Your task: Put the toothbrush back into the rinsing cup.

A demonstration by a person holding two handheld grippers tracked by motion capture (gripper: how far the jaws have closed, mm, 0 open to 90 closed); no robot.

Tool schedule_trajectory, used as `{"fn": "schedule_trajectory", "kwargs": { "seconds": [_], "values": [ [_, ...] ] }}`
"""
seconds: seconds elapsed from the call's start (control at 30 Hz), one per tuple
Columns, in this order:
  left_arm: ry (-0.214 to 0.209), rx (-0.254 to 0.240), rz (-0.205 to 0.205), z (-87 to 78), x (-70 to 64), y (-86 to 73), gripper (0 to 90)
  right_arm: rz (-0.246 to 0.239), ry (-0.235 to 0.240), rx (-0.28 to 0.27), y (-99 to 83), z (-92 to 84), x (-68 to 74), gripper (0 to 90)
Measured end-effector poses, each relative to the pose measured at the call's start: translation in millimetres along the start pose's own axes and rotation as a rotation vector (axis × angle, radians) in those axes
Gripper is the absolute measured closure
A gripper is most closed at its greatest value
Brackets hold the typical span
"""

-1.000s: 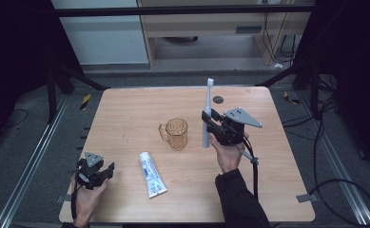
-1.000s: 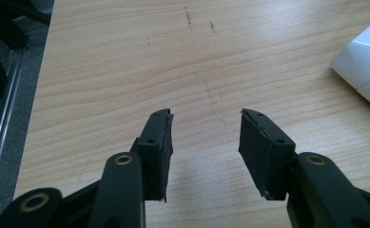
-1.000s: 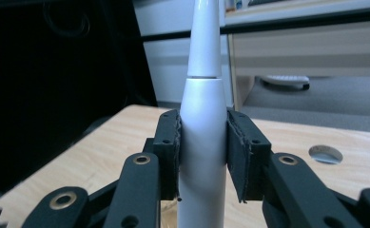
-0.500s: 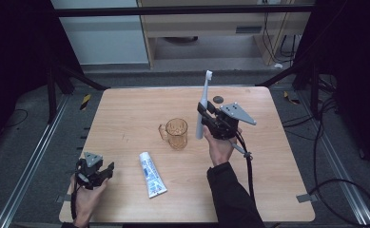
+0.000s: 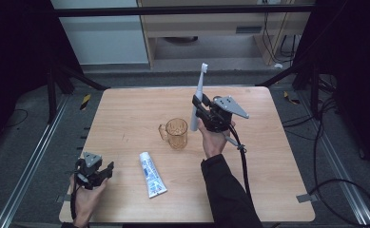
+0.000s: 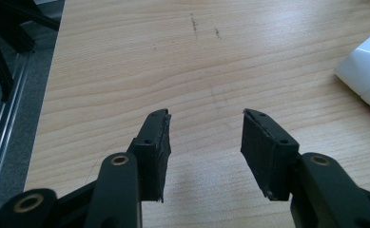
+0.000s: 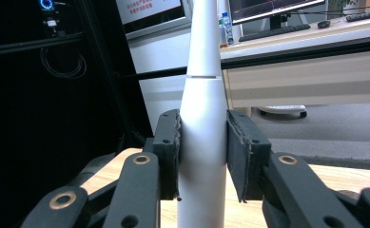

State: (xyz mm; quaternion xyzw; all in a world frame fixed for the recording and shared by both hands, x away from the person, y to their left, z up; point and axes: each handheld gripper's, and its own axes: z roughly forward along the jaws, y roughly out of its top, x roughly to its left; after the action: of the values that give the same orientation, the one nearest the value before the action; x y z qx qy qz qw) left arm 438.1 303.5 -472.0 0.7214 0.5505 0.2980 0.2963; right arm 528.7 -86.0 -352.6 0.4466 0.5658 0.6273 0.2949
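The right tool clamps the white electric toothbrush upright by its handle, just beside and above the amber glass mug, likely so it can drop in bottom-first. The left tool rests wide and empty on the wooden bench, near the white toothpaste tube.

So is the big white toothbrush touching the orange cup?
Apart. In the high view the toothbrush, gripped upright by the right gripper, is beside the cup, with tabletop visible between its lower end and the cup's rim.
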Motion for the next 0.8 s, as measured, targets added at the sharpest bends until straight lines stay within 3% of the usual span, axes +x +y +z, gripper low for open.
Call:
{"fn": "schedule_trajectory", "kwargs": {
  "seconds": [0.37, 0.8],
  "values": [
    [0.003, -0.003, -0.001, 0.0, 0.8, -0.1, 51.3, 0.020, 0.004, -0.015, -3.4, 16.4, 3.3, 67.1],
    [0.003, -0.004, -0.003, -0.4, 1.4, 0.0, 51.2, -0.004, 0.015, -0.012, -12.2, 35.4, 11.6, 67.1]
  ]
}}
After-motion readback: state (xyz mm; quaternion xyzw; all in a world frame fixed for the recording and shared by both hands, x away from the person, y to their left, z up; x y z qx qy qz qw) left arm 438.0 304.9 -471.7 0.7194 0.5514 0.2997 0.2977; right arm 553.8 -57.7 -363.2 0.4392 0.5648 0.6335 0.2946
